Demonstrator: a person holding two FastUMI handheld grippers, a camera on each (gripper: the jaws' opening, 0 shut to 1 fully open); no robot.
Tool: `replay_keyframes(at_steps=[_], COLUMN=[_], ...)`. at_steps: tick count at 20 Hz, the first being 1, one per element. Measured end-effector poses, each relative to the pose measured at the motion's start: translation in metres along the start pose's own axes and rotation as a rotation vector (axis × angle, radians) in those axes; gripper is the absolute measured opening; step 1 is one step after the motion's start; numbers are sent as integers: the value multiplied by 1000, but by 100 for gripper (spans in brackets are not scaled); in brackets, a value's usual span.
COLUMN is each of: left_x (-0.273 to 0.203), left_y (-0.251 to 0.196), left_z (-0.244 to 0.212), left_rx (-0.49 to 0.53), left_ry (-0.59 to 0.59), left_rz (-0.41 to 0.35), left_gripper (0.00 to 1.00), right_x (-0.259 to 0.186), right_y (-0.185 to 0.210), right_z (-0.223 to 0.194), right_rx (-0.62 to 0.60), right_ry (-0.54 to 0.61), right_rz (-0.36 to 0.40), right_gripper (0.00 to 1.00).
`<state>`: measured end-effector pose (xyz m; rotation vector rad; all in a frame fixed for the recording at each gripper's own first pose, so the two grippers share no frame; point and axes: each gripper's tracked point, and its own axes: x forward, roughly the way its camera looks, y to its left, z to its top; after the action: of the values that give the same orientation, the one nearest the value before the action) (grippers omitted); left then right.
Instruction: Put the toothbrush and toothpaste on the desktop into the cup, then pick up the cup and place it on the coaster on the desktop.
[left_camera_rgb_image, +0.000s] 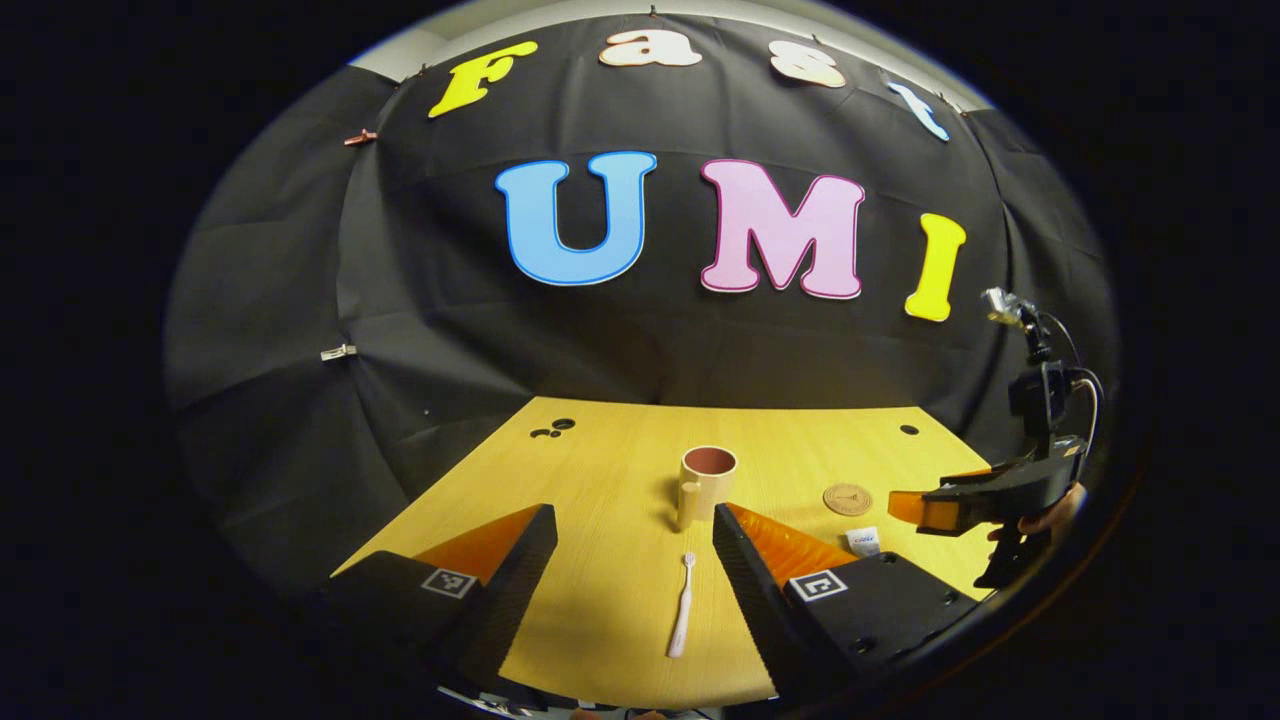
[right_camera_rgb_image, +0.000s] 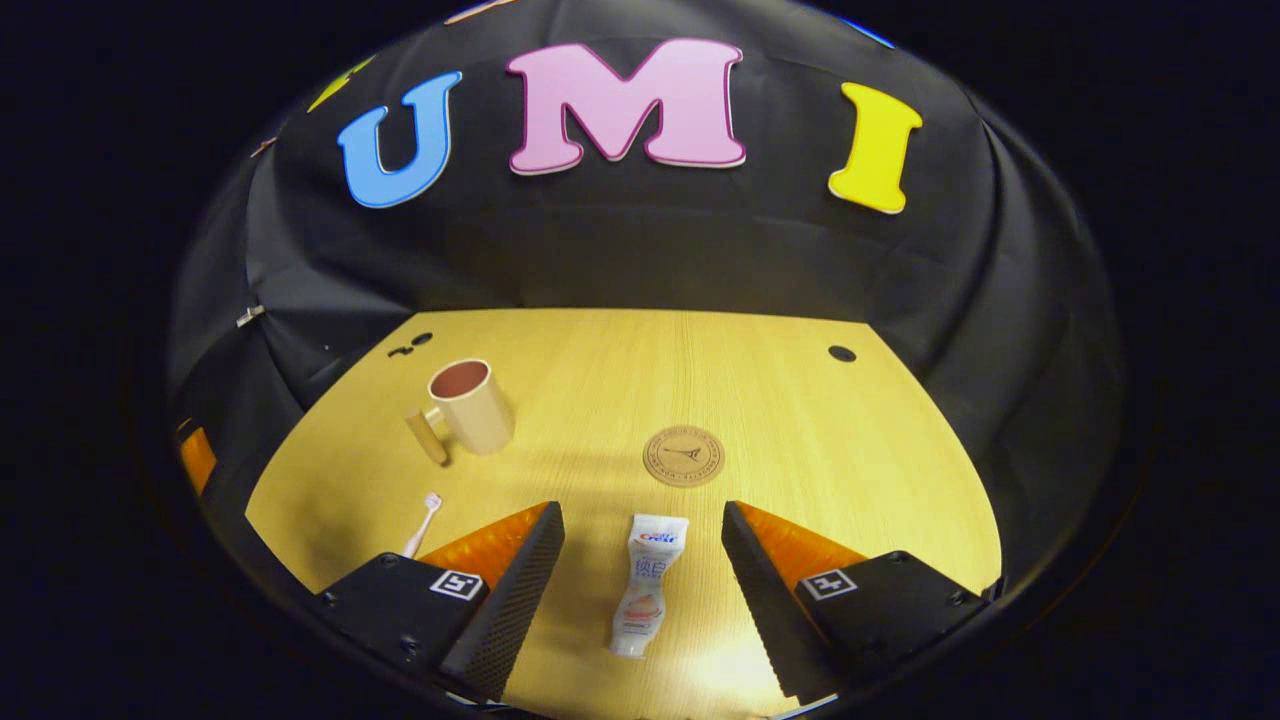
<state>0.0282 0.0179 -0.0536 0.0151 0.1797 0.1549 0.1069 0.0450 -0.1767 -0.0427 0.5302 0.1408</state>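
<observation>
Toothbrush (left_camera_rgb_image: 682, 605) and toothpaste (right_camera_rgb_image: 645, 585) lie ungrasped between wide-open, empty grippers (left_camera_rgb_image: 632, 560) (right_camera_rgb_image: 640, 560); either may skid across the desktop (right_camera_rgb_image: 800, 420) when pinched flat.

Recording booth, lab-like: black cloth wall (right_camera_rgb_image: 640, 240) hanging clipped behind bare wooden desktop (right_camera_rgb_image: 780, 400) with cable holes, camera rig (left_camera_rgb_image: 1010, 308) standing at edge.

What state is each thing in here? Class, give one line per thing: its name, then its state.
Cup: upright on the table, empty.
Toothbrush: lying flat on the table, between the open fingers of the left gripper, not gripped.
Toothpaste: lying flat, between the open fingers of the right gripper, not gripped.
Coaster: flat on the table, nothing on it.
</observation>
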Motion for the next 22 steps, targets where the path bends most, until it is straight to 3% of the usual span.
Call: replay_keyframes(at_steps=[6,16,21,22], left_x=[0,-1,2,3], left_y=[1,-6,-10,-11], left_z=[-30,-50,-51,-53], left_rx=[-27,-36,-33,-35], left_ry=[84,162,170,172], left_rz=[70,115,102,99], left_gripper=[98,97,97,98], right_x=[42,73,77,76], right_y=[-9,-6,-3,-2], right_z=[-63,-105,-108,-109], right_rx=[-2,-29,-63,-64], right_ry=[217,380,381,387], right_rz=[9,31,40,44], right_gripper=[98,96,78,65])
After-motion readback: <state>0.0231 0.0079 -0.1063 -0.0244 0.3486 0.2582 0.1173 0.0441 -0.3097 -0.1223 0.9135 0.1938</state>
